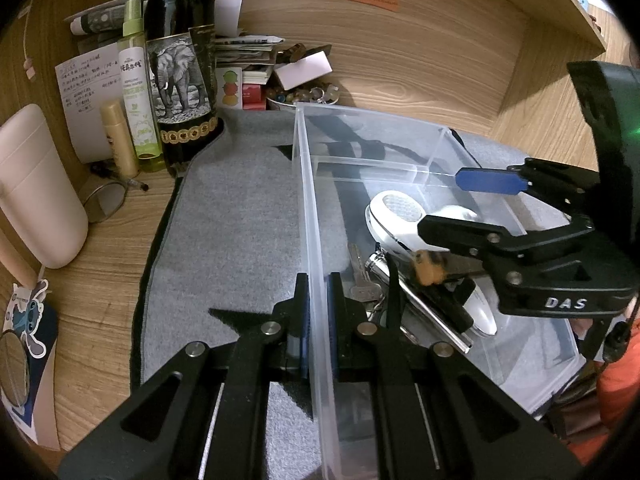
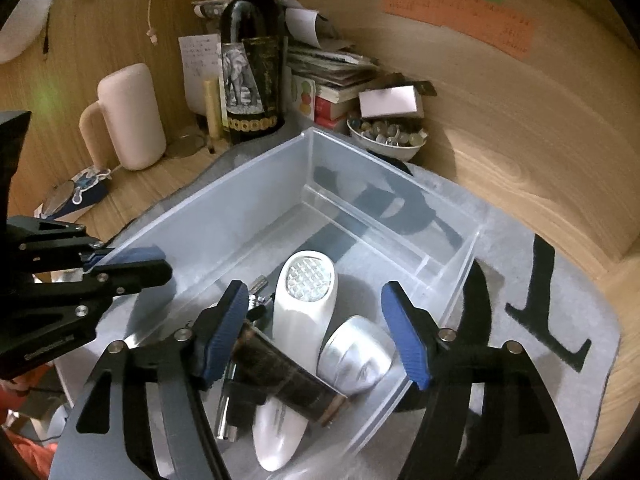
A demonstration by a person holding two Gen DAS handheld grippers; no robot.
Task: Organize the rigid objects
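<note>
"DAS" on the right claw [image 1: 448, 204], other labels and notes too blurred to read

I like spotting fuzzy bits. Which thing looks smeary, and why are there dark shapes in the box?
Right wrist view: the dark brown cylinder in the clear plastic box is smeared by blur. Left wrist view: its tan end is fuzzy too. Both views: the dark shapes are tongs' shadows on the box's far wall.
</note>
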